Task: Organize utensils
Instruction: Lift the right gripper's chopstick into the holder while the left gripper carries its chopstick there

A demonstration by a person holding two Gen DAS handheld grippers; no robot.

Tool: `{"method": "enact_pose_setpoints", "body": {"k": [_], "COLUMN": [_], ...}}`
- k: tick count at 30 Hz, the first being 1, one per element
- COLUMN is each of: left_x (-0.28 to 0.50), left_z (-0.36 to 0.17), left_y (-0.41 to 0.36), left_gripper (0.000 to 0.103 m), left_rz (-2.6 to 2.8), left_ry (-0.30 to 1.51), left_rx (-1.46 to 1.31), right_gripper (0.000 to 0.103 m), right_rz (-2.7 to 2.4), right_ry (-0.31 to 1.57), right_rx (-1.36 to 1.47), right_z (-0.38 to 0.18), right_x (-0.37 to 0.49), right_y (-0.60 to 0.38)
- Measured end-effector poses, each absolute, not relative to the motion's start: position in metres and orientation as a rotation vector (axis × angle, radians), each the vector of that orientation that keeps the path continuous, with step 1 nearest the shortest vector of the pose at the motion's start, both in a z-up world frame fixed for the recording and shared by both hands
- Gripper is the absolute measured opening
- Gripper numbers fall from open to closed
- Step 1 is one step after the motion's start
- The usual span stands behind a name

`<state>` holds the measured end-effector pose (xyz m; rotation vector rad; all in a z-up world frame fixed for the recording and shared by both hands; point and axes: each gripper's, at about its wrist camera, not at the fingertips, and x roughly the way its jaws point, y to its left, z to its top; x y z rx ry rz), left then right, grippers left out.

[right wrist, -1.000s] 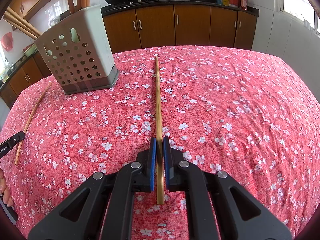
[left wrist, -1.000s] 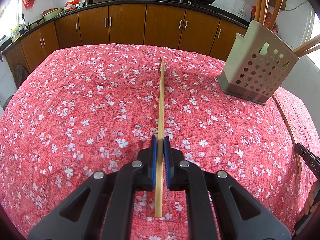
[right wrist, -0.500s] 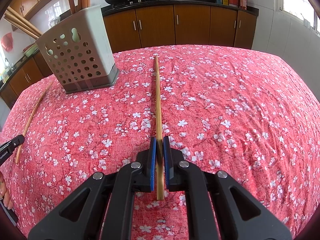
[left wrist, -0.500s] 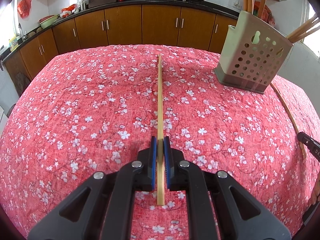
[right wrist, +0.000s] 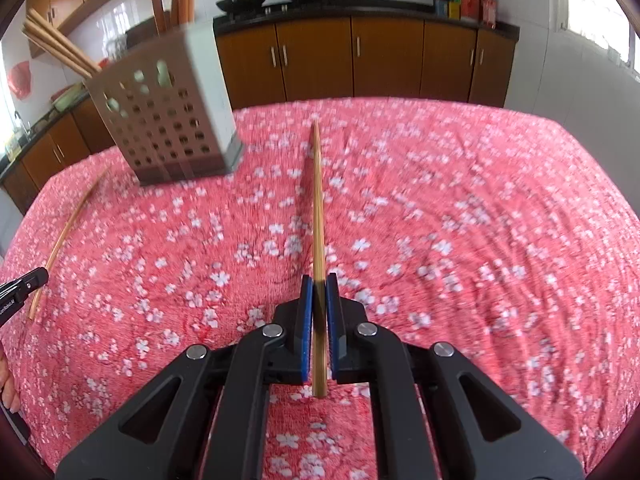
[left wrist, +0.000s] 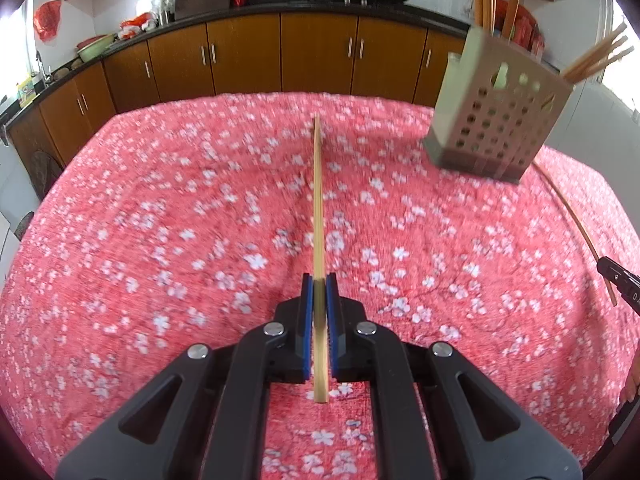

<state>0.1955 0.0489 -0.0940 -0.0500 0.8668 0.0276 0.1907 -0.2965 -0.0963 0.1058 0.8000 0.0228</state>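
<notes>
My left gripper is shut on a bamboo chopstick that points straight ahead over the red floral tablecloth. My right gripper is likewise shut on a second chopstick. A grey perforated utensil holder stands ahead to the right in the left wrist view. In the right wrist view the holder stands ahead to the left. Several chopsticks and wooden handles stick out of it. Each view catches the other gripper's tip and its chopstick at the frame's edge.
Brown kitchen cabinets with a dark counter, woks and bottles line the far wall beyond the table. A green bowl sits on the counter at the left. A person's hand shows at the left edge.
Both views are blurred now. The holder looms larger and closer to the middle in each view. The chopsticks stay gripped as before.
</notes>
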Motion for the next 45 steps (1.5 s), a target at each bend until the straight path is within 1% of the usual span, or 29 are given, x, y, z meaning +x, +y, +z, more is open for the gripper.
{"method": "enact_pose_setpoints", "body": {"k": [12,18,37,45], "left_x": [0.171,0.176,0.178,0.176], "left_z": [-0.009,0.021,0.068,0.089], "left_y": [0.054,0.053,0.044,0.027], "left_gripper": [0.008,0.008,0.007,0.007], "left_rz": [0.006,0.002,-0.08,-0.146], "left_ry": [0.627,0.552,0.454,0.417], "left_rx": [-0.091,-0.085,-0.09,-0.088], "right_gripper": [0.008,0.008,0.007,0.007], "right_rz": [-0.003,-0.006,0.022,0.096], "right_ry": [0.594,0.538,0.384,0.339], "right_rx": [0.122,0.124,0.166,0.19], "right_z": [-0.029,-0.012,0.04,0.066], "right_x": [0.177,0.18,0.174,0.168], "right_y": [-0.31,-0.308,-0.309,-0.3]}}
